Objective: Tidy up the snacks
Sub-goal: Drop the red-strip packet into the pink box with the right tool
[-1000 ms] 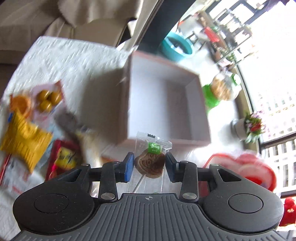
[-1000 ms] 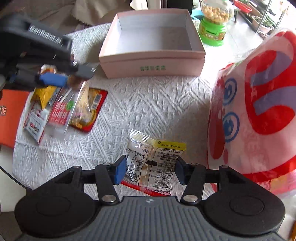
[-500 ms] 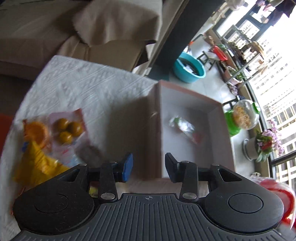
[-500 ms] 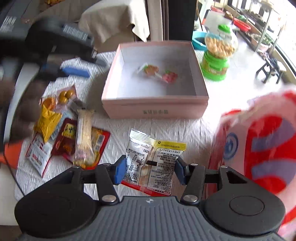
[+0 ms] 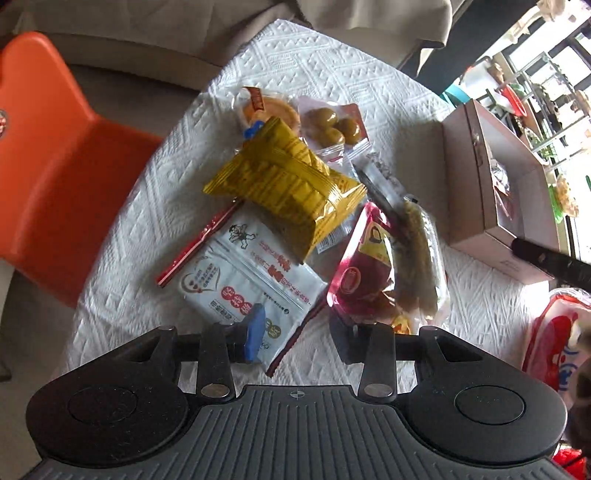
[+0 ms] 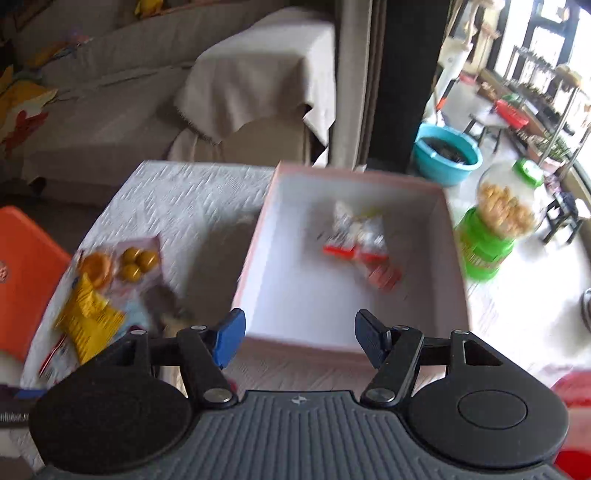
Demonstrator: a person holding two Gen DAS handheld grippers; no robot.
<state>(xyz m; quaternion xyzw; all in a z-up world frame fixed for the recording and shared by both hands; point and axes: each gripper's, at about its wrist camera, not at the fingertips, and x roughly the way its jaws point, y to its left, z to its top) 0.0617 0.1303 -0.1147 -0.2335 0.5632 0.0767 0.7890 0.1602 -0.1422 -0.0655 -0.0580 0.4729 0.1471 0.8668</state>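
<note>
Right wrist view: looked into a pink cardboard box [image 6: 436, 236], white inside, blurred snack packet [image 6: 362, 243] lying loose there; right gripper [image 6: 299, 336] opening, empty. Left wrist view alone gave the crinkly snack pile [image 5: 291, 192] (foil, clear film) on embossed white cloth [image 5: 155, 192]; left gripper [image 5: 299, 338] half spread, holding nothing.

Draped beige sofa [image 6: 155, 96] behind table; orange chair [image 5: 48, 147]; bright windows [image 6: 554, 33] right.
</note>
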